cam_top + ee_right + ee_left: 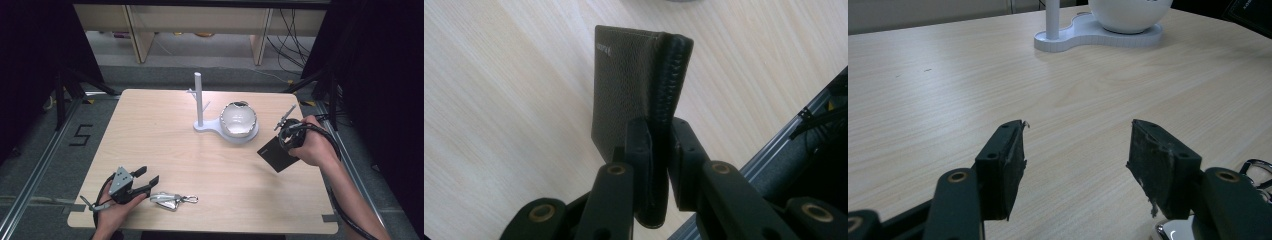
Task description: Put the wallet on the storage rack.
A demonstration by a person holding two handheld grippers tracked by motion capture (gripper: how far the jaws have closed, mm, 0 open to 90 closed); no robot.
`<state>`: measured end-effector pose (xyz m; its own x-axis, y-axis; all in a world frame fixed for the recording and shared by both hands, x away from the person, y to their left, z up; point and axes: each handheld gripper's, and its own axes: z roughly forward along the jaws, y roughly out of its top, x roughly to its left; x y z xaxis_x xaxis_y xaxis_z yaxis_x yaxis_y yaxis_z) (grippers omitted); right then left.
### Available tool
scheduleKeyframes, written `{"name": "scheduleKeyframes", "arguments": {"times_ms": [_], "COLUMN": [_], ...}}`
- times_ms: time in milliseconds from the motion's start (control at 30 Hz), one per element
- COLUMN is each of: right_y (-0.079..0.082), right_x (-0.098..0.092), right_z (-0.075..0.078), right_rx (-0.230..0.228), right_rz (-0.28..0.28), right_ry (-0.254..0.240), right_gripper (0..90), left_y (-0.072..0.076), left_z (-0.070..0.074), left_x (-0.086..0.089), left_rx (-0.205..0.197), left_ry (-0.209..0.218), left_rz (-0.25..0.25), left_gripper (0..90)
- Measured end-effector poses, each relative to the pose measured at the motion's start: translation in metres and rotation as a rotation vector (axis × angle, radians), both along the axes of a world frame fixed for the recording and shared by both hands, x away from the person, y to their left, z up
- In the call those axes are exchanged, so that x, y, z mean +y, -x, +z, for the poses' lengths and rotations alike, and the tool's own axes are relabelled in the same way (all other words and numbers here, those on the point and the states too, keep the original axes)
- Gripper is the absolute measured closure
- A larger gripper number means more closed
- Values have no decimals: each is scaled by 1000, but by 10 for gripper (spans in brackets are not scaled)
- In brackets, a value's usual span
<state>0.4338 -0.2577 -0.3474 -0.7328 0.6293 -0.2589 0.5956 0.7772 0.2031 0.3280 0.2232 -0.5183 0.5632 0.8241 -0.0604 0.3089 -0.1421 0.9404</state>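
Observation:
My right gripper (286,141) is shut on a black leather wallet (276,154), held above the table's right side. In the right gripper view the wallet (634,85) stands edge-up between the jaws, its stitched spine toward the camera. My left gripper (148,179) rests open near the table's front left corner, with nothing between its fingers (1008,160). A silver key with a carabiner clip (172,200) lies on the table just right of the left gripper; its metal shows at the lower right (1258,170) of the left gripper view.
A white stand (199,100) with an upright post and small pegs rises from a white base at the table's centre back. A white bowl (239,119) sits on that base, also seen as bowl (1128,15). Metal rails run along the table's right edge (784,130).

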Motion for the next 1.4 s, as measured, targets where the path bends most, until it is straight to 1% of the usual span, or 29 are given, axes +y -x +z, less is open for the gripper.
{"name": "scheduleKeyframes", "arguments": {"times_ms": [33,67,100,167,233,267,300,333,367,400,467,567,667,700,733,800,900,933,967,1000,1100,1133,1167,1200,1233,1333,1400], "right_y": [-1,-1,-2,-4,-3,-4,-6,-7,-5,-6,-6,-7,-9,-10,-10,-11,-13,-15,-15,-16,-16,-17,-16,-18,-18,-19,-21], "right_x": [0,1,1,2,4,4,4,4,5,5,5,4,4,4,4,5,6,6,7,8,9,10,11,12,13,15,17], "right_z": [1,1,2,3,3,3,2,2,2,2,2,3,5,6,7,10,14,16,17,18,20,20,21,22,22,26,28], "right_rx": [-2,-3,-1,-13,-20,-20,-19,-17,-10,-7,-16,-20,-25,-27,-35,-35,-46,-47,-54,-62,-65,-63,-62,-65,-66,-72,-76], "right_rz": [9,0,15,28,22,28,54,59,36,47,62,75,95,84,86,80,86,115,106,110,117,128,124,143,136,133,140], "right_ry": [9,10,18,36,38,41,40,43,44,46,60,55,62,68,68,65,71,89,93,93,91,92,92,98,99,103,107], "right_gripper": [816,816,816,817,816,817,817,816,816,816,817,817,817,817,817,817,817,817,817,817,817,817,817,817,817,817,817], "left_y": [0,0,0,0,0,0,0,0,0,1,0,0,0,0,1,0,0,0,0,0,0,0,0,0,1,1,1], "left_z": [0,0,0,0,0,0,0,0,0,0,0,1,1,1,1,1,0,0,0,0,0,0,0,0,1,1,1], "left_x": [0,0,0,0,1,1,0,0,0,0,0,-1,0,0,0,0,0,-1,-1,-1,-1,-1,0,0,0,1,0], "left_rx": [-1,-6,-1,-5,-4,-3,-8,-10,-9,-11,-16,-19,-18,-21,-16,-18,-19,-19,-18,-17,-19,-20,-20,-21,-18,-18,-20], "left_ry": [1,8,6,9,7,5,10,11,8,4,8,6,8,10,4,4,8,6,8,9,8,8,6,10,4,3,7], "left_rz": [1,2,0,-1,0,0,0,-1,3,4,3,2,8,6,10,9,1,0,-1,-1,1,0,3,3,6,8,7], "left_gripper": [387,387,387,387,387,387,387,388,387,387,386,385,386,385,385,386,385,386,386,386,386,386,386,386,386,385,386]}}
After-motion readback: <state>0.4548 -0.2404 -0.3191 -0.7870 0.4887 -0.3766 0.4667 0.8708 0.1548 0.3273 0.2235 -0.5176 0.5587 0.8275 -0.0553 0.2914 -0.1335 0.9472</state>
